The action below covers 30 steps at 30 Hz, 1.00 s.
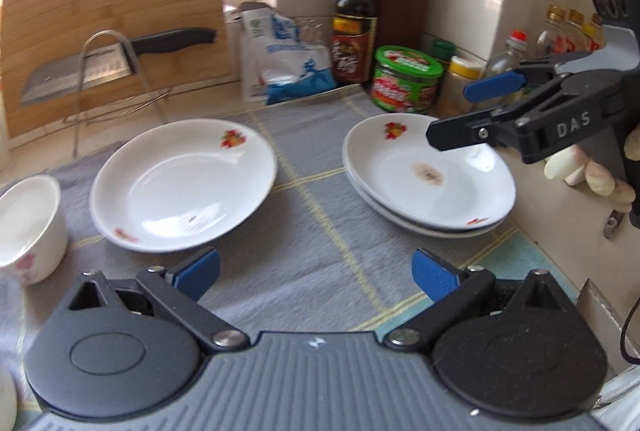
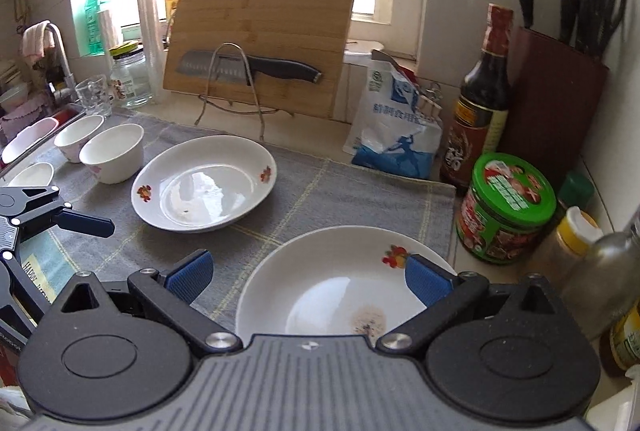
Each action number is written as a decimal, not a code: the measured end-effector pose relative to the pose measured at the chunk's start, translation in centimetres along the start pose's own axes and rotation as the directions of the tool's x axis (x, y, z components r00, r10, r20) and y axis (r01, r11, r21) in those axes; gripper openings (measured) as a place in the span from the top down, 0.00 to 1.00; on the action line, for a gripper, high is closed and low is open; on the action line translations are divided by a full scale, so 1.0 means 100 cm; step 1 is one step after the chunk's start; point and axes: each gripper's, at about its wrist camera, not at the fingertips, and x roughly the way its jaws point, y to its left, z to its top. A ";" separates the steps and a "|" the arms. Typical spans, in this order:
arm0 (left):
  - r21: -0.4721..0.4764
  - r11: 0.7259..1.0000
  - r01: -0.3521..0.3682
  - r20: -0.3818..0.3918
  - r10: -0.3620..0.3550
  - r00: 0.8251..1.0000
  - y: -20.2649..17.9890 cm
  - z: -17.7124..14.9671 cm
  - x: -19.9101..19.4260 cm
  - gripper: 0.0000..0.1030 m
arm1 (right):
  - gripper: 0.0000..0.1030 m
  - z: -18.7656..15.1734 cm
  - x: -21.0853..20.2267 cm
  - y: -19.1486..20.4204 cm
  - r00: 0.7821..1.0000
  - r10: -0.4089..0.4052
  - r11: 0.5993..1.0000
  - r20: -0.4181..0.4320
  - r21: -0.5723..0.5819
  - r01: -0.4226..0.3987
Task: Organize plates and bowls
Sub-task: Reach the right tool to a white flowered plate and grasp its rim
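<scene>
A single white floral plate (image 1: 184, 183) (image 2: 204, 183) lies on the grey cloth (image 1: 320, 207). To its right sits a stack of two similar plates (image 1: 428, 175) (image 2: 332, 291), the top one carrying a brown stain. My left gripper (image 1: 316, 273) is open above the cloth, in front of the gap between the plates, and holds nothing. My right gripper (image 2: 310, 277) (image 1: 452, 111) is open just above the stack's right side, touching nothing. Several white bowls (image 2: 114, 151) (image 1: 28, 227) stand left of the single plate.
Behind the plates, a bamboo cutting board (image 2: 260, 31) leans on a wire rack with a knife (image 2: 248, 69). A salt bag (image 2: 396, 127), dark sauce bottle (image 2: 480, 107), green-lidded jar (image 2: 504, 207), knife block (image 2: 556, 103) and small bottles crowd the back right. A sink (image 2: 36, 127) lies far left.
</scene>
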 end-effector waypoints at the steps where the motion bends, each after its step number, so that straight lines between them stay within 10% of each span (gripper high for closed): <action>1: -0.005 1.000 -0.008 0.001 0.008 1.000 0.005 -0.003 -0.002 0.02 | 0.00 0.002 0.001 0.007 1.000 0.003 1.000 0.008 -0.017 -0.003; 12: 0.032 0.991 -0.132 -0.001 0.133 0.991 0.067 -0.021 -0.003 0.01 | 0.00 0.027 0.018 0.087 0.999 -0.048 0.999 0.019 -0.013 0.049; 30: -0.019 0.997 -0.079 -0.040 0.079 0.996 0.076 -0.018 0.055 0.01 | 0.00 0.039 0.052 0.113 0.992 -0.073 0.996 -0.100 -0.065 0.066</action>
